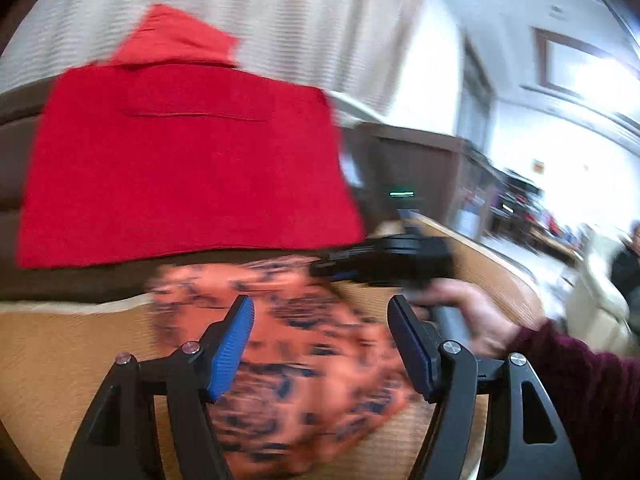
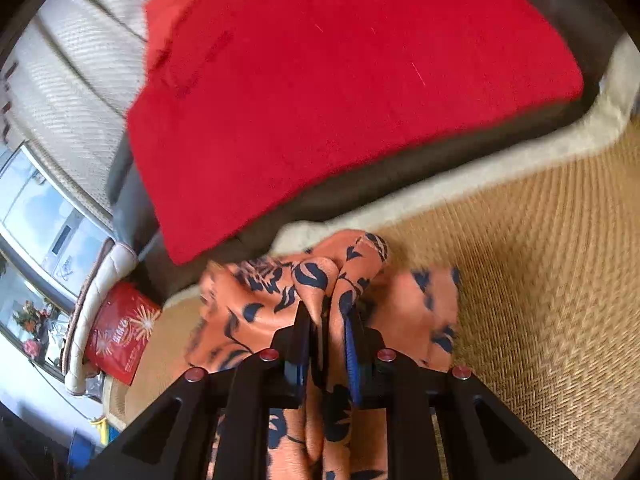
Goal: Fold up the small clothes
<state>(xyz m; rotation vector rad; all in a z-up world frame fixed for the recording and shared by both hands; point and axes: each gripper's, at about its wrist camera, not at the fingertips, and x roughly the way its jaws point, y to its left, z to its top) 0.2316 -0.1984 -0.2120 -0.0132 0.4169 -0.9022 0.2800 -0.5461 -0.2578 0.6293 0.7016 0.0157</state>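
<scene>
Woven straw matting [image 2: 560, 280] covers the flat top, with a brown cushion [image 1: 12, 168] behind it. On the left, a red cloth [image 1: 180, 168] lies folded flat on that cushion. Just in front of it, on the mat, sits the crumpled orange cloth [image 1: 304, 360] with dark blue leaves. The left gripper [image 1: 320, 344] hangs over the orange cloth with its fingers wide apart, holding nothing. Further right, the right gripper [image 2: 328, 344] is squeezed tight on a bunch of the orange cloth.

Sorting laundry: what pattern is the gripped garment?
Orange garment with dark navy leaf print; right wrist view.
</scene>
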